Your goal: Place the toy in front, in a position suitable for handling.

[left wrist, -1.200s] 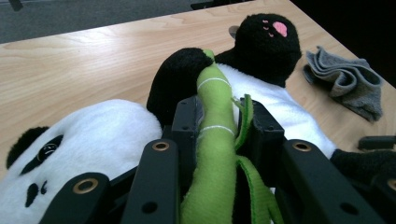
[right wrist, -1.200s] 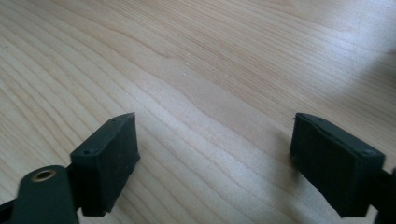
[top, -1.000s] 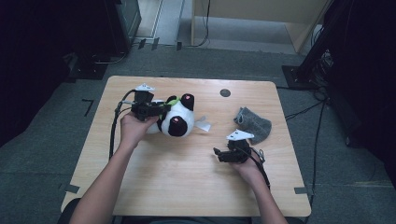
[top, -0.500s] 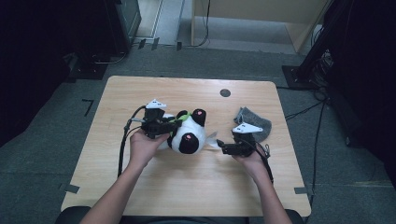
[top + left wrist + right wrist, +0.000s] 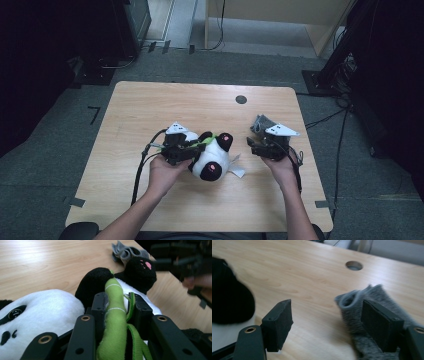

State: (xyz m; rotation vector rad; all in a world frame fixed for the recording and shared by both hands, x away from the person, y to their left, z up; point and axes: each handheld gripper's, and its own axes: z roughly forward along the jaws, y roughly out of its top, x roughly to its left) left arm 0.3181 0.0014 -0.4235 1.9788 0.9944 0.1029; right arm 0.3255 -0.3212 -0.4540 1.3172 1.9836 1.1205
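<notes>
— What's on the tabletop (image 5: 150, 105)?

— A plush panda (image 5: 212, 156), near the middle and a bit toward the person, lying with its black feet up. Right of it is a grey cloth (image 5: 261, 124), crumpled, close to the right edge.

— And the left gripper (image 5: 181, 149)?

— It's on the panda. Its fingers (image 5: 98, 305) are clamped on the green stalk (image 5: 113, 315) the panda carries; the stalk runs up between them, the white head to one side and a black foot just beyond.

— The right gripper (image 5: 260, 146)?

— Beside the cloth, fingers (image 5: 280, 323) wide apart with nothing between them. One finger stands over bare wood, the other over the cloth's near edge; I can't tell if it touches.

— Any room to move?

— Plenty. The far half is bare wood except a round hole (image 5: 241, 99) near the back edge. The left side is bare too. A white tag (image 5: 235, 171) pokes out beneath the panda.
</notes>
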